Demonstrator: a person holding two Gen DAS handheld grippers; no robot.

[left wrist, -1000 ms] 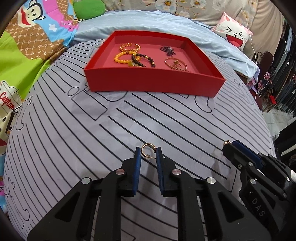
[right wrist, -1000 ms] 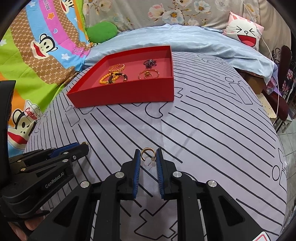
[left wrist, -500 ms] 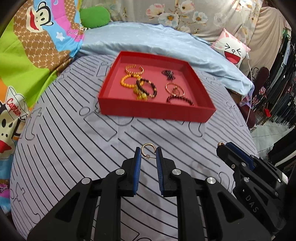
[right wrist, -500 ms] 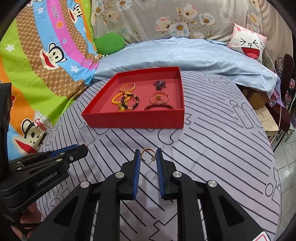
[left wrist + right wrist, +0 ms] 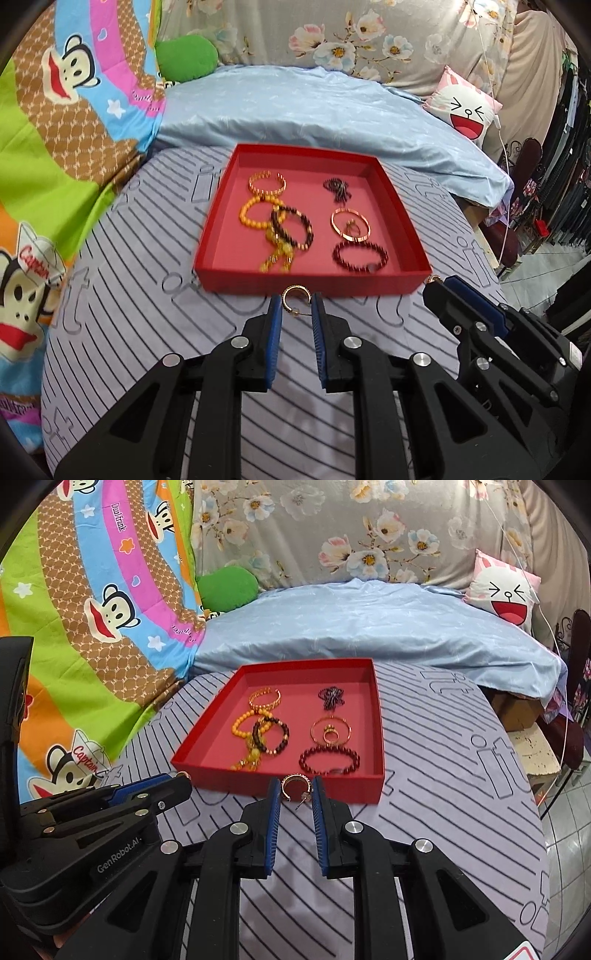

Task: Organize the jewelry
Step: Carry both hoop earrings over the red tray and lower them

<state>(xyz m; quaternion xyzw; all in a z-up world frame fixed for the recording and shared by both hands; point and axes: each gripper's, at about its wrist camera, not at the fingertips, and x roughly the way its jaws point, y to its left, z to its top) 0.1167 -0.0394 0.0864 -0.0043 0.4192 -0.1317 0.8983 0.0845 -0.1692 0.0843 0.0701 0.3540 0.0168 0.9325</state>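
A red tray (image 5: 306,286) (image 5: 280,786) lies on the striped grey cloth and holds several bracelets and rings. My left gripper (image 5: 296,304) is shut on a gold hoop earring (image 5: 294,295) and holds it raised just before the tray's near wall. My right gripper (image 5: 295,790) is shut on a second gold hoop earring (image 5: 294,783), also raised before the near wall. Each gripper shows in the other's view: the right one at the right (image 5: 437,282), the left one at the left (image 5: 181,777).
A light blue quilt (image 5: 369,627) lies behind the tray. A cartoon monkey blanket (image 5: 92,609) is on the left, with a green cushion (image 5: 227,587) and a white face pillow (image 5: 506,594) at the back. The bed's edge drops off on the right.
Both grippers have risen with their earrings and moved toward the tray, which now shows more from above. Their grip has not changed.
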